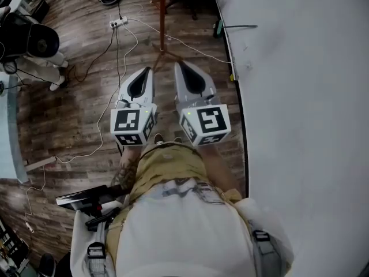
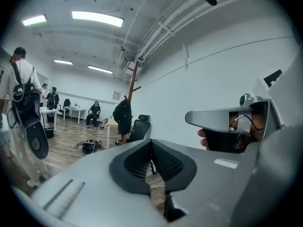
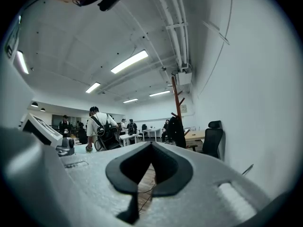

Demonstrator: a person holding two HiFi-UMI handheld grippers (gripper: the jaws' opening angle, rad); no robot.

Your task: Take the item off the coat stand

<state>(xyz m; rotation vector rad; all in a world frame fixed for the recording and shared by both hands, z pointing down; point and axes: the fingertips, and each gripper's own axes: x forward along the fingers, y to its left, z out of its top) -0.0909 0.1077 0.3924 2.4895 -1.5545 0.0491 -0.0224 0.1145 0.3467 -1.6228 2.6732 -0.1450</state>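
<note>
A red-brown coat stand (image 2: 134, 91) rises by the white wall some way ahead, with a dark garment or bag (image 2: 123, 118) hanging on it. The right gripper view shows the same coat stand (image 3: 176, 96) and dark item (image 3: 175, 129). From the head view only the stand's pole (image 1: 162, 13) shows, beyond both grippers. My left gripper (image 1: 149, 70) and right gripper (image 1: 177, 66) are held side by side in front of my body, pointing at the stand. Both are shut and hold nothing, well short of the item.
A white wall (image 1: 300, 97) runs along the right. A power strip (image 1: 118, 22) and cables lie on the wood floor. A black office chair (image 2: 140, 129) stands by the stand. A person with a backpack (image 2: 21, 108), seated people and desks are to the left.
</note>
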